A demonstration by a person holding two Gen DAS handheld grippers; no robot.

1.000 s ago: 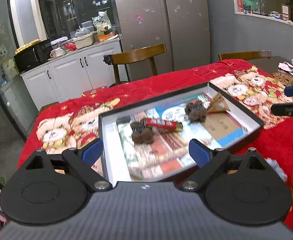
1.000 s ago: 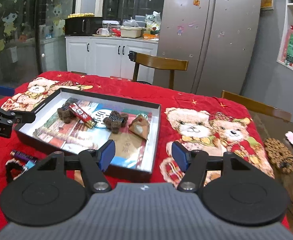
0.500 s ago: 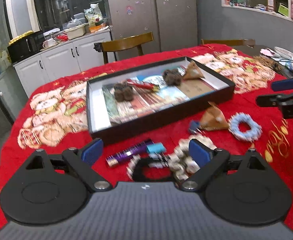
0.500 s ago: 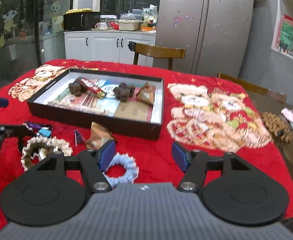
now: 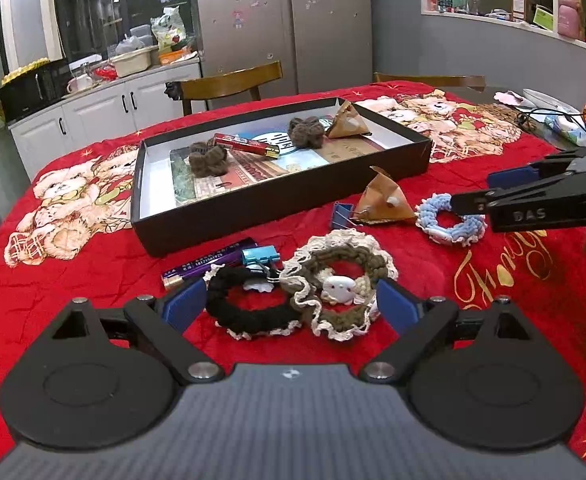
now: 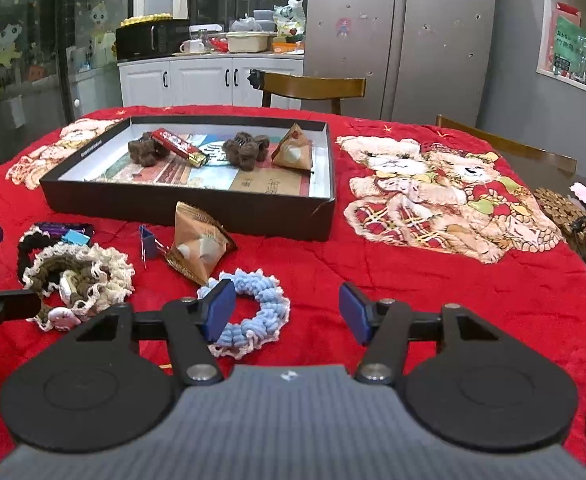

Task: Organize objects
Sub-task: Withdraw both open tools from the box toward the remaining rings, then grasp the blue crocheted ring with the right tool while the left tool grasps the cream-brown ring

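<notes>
A black box (image 5: pixel 277 212) (image 6: pixel 197 208) on the red cloth holds two brown scrunchies, a red bar (image 5: pixel 247 145) and a tan pyramid packet (image 5: pixel 347 122). In front of it lie a purple battery (image 5: pixel 209 263), a teal binder clip (image 5: pixel 260 256), a black scrunchie (image 5: pixel 249 312), a brown-and-cream scrunchie (image 5: pixel 341 280), a blue binder clip (image 5: pixel 341 214), a second tan packet (image 5: pixel 385 200) and a light blue scrunchie (image 5: pixel 449 222) (image 6: pixel 249 312). My left gripper (image 5: pixel 291 306) is open and empty over the black and brown-and-cream scrunchies. My right gripper (image 6: pixel 287 312) is open and empty, its left finger at the light blue scrunchie.
Wooden chairs (image 6: pixel 313 88) stand behind the table. A brown woven coaster (image 6: pixel 565 212) and cables lie at the table's right edge. White cabinets and a fridge stand behind.
Both grippers have pulled back from the box toward the near table edge and lowered. The loose items in front of the box have come into view.
</notes>
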